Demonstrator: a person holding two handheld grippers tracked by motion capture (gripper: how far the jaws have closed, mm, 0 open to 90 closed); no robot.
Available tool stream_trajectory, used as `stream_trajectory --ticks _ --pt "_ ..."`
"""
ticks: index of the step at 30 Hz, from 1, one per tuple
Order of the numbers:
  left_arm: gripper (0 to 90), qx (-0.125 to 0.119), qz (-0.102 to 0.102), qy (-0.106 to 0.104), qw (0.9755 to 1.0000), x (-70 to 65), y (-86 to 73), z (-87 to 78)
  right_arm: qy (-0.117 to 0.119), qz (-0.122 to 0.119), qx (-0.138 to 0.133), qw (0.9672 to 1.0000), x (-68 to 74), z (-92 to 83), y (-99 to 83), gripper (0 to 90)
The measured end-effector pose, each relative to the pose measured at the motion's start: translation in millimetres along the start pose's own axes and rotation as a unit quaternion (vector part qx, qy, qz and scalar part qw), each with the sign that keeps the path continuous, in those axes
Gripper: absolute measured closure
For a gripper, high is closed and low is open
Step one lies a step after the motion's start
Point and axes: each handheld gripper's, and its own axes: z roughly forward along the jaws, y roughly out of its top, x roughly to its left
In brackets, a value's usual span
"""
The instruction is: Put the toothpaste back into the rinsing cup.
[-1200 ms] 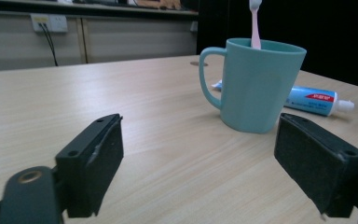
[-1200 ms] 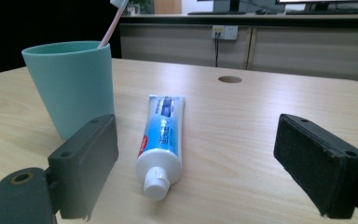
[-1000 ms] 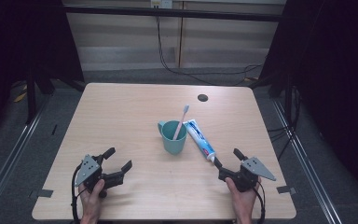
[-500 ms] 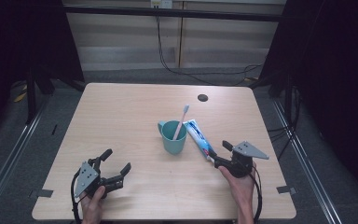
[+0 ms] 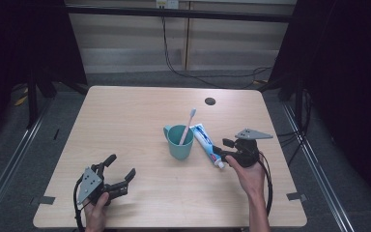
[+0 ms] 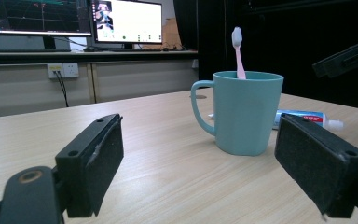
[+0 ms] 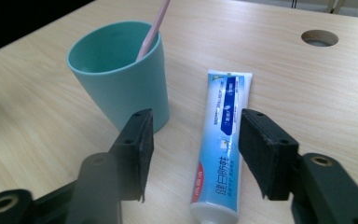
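Plainly, the closing right tool [image 7: 193, 154] straddles, ungripped, a Chinese-lettered blue toothpaste tube [image 7: 223, 135]; left tool [image 6: 214, 168] gapes.

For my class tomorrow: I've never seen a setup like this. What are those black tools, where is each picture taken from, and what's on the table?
A person sits at a wooden table holding a hand tool in each hand, each with two padded fingers that pinch. The high view looks down from above; the other two views come from cameras riding on the tools.

On the table stands a teal mug with a pink toothbrush in it. Beside it lies a toothpaste tube.

The left gripper rests near the table's front edge, fingers wide apart and empty. The right gripper is over the tube's cap end. Its fingers have just been closing and straddle the tube without pressing it, so nothing is held yet.
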Motion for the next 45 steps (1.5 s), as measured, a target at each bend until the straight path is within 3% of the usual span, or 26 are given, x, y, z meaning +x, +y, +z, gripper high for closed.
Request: stream_trajectory --ticks 4,9,16,18,19,21,23,26,30,34,37,43,45 --pt "15.5 0.000 0.001 0.002 1.0000 0.2 0.0 -0.2 0.016 -0.001 0.024 0.9996 -2.9 5.3 7.7 46.0" --pt "15.5 0.000 0.001 0.000 1.0000 0.2 0.0 0.0 0.014 -0.009 0.050 0.9986 -2.7 8.7 18.2 44.0" --pt "15.5 0.000 0.002 -0.003 1.0000 0.5 0.0 0.0 0.029 0.006 0.105 0.9940 -9.0 21.7 25.0 41.3" --pt "15.5 -0.001 0.000 -0.005 1.0000 0.3 0.0 0.1 0.054 0.025 0.113 0.9918 -13.3 25.7 26.3 40.9" --pt "15.5 0.000 0.001 -0.005 1.0000 0.4 0.0 0.0 0.056 0.027 0.123 0.9904 -14.0 27.9 27.4 40.3" --pt "15.5 -0.001 0.001 -0.005 1.0000 0.3 -0.1 0.1 0.043 0.023 0.148 0.9878 -14.6 32.5 30.1 39.5" --pt "15.5 -0.001 0.001 -0.005 1.0000 0.3 -0.1 0.0 0.048 0.030 0.163 0.9850 -16.7 37.2 32.4 39.6" --pt "15.5 -0.001 0.000 -0.005 1.0000 0.3 -0.1 0.0 0.036 0.038 0.196 0.9792 -22.9 47.3 34.0 35.9" --pt "15.5 -0.001 0.000 -0.007 1.0000 0.5 -0.1 0.1 0.032 0.047 0.216 0.9746 -28.1 56.1 34.7 35.6" --pt "15.5 -0.001 0.001 -0.007 1.0000 0.5 -0.1 0.1 0.027 0.044 0.234 0.9709 -30.7 62.9 37.4 42.6" --pt "15.5 -0.001 0.000 -0.008 1.0000 0.6 -0.1 0.1 0.030 0.043 0.258 0.9648 -32.7 68.8 41.4 40.0" --pt "15.6 -0.001 0.000 -0.008 1.0000 0.5 -0.1 0.1 0.033 0.060 0.266 0.9615 -36.8 77.6 42.2 35.7" --pt "15.6 -0.001 0.001 -0.007 1.0000 0.5 -0.1 0.1 0.029 0.056 0.277 0.9587 -36.5 81.7 40.5 34.4"
